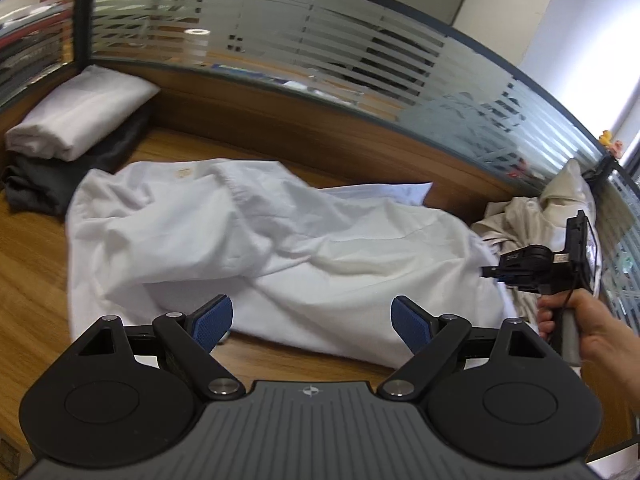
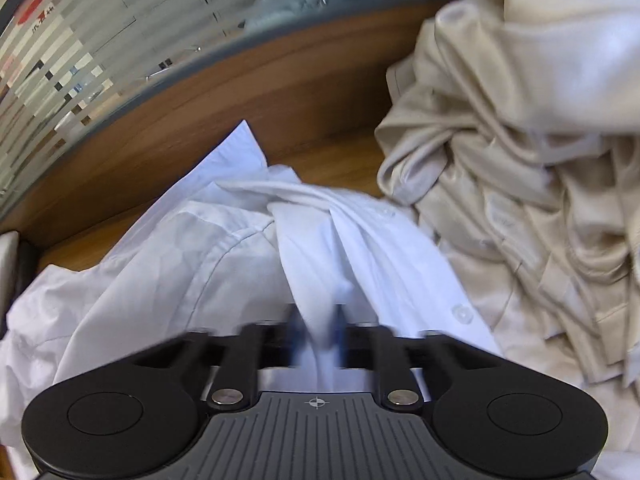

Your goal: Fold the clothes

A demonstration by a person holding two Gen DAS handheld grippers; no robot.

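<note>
While the white shirt (image 1: 256,236) is spread in a crumpled heap across the wooden desk (image 1: 28,280), the left claw (image 1: 312,320) is held wide open above its near edge, with nothing gripped between the blue pads (image 1: 214,320). The right claw (image 2: 316,332) is pinched tight on a fold of the white shirt, just beside the beige clothes (image 2: 520,160) piled at the right. A folded white cloth (image 1: 80,114) is stacked on dark clothes (image 1: 44,188) at the far left corner.
</note>
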